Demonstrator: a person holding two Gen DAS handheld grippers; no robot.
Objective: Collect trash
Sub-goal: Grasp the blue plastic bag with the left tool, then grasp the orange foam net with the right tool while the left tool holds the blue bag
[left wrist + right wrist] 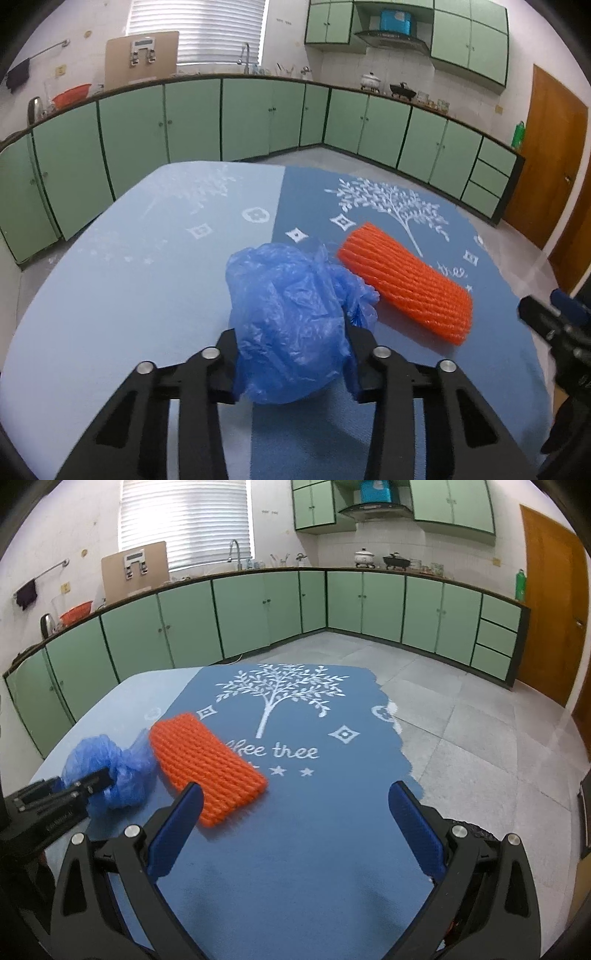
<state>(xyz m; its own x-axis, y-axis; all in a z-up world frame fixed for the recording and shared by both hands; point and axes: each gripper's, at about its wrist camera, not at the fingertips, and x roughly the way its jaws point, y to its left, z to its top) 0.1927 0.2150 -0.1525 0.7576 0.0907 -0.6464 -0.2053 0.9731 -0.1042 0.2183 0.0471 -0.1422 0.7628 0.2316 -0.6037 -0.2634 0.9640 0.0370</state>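
Two pieces of trash lie on my table (314, 849) — one crumpled blue bag (291, 321) and one orange foam net (406, 284), the net just right of the bag and touching its frilly edge, both on the blue cloth (295, 812) printed with one white tree. My left gripper (291, 354) is clamped on the bag, a finger pressed into each side of the plastic, with the bag down on the cloth. My right gripper (295, 805) hangs wide apart and grasps nothing — its left finger (177, 823) sits just beside the net's near end.
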